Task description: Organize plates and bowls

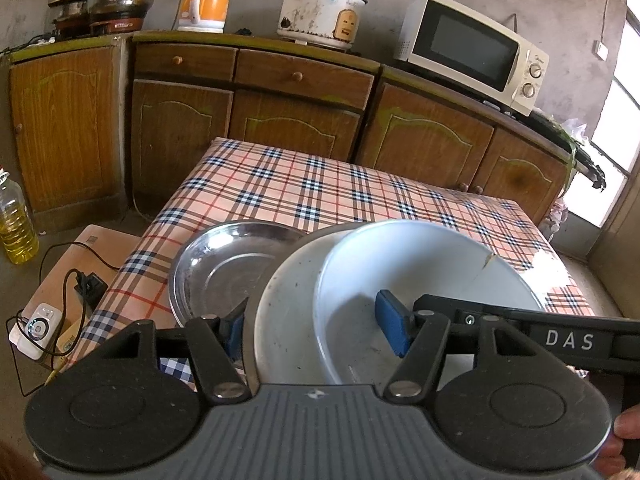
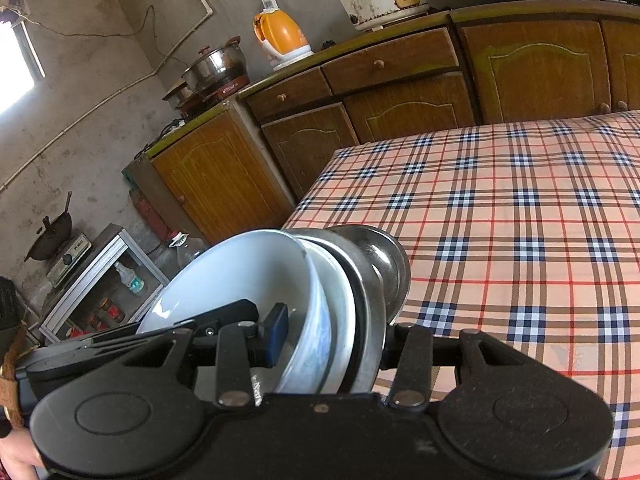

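Here, both the left gripper (image 1: 316,328) and right gripper (image 2: 332,336) are clamping the stacked bowls (image 1: 400,280), hiding each outer fingertip (image 1: 234,332) near the table's (image 1: 320,192) edge.

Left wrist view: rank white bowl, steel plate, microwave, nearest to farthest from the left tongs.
1. white bowl, gripped between the left tongs.
2. steel plate, just behind, left.
3. microwave, far counter, right.

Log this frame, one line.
phase: carrying | left gripper: shut on dish stack | right gripper: shut on dish stack | below: checked table
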`<state>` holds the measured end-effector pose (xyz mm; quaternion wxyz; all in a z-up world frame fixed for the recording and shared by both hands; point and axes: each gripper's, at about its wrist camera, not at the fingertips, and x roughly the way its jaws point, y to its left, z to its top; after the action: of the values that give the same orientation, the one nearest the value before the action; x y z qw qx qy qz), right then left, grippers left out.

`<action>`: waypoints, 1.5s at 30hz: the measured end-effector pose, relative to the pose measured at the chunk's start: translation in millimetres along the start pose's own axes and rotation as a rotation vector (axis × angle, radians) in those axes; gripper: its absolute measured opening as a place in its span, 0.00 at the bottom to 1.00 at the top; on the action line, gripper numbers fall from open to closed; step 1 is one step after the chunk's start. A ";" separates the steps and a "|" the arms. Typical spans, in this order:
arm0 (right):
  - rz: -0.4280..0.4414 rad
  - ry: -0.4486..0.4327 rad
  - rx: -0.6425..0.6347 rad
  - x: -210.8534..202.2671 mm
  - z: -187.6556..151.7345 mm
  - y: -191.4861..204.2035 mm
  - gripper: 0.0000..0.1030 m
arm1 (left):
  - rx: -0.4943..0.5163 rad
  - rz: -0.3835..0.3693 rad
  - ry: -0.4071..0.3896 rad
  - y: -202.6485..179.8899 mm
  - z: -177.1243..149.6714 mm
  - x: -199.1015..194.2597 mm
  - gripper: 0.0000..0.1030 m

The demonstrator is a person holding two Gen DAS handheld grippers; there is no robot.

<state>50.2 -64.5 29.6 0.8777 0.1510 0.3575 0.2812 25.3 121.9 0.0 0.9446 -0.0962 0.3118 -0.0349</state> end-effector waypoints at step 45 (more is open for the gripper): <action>0.004 0.006 0.000 15.4 3.9 5.8 0.50 | -0.007 0.009 0.007 13.4 8.1 8.7 0.64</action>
<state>59.8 -50.9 26.7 0.8761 0.1506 0.3598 0.2834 37.2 135.3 -1.4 0.9434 -0.0978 0.3155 -0.0299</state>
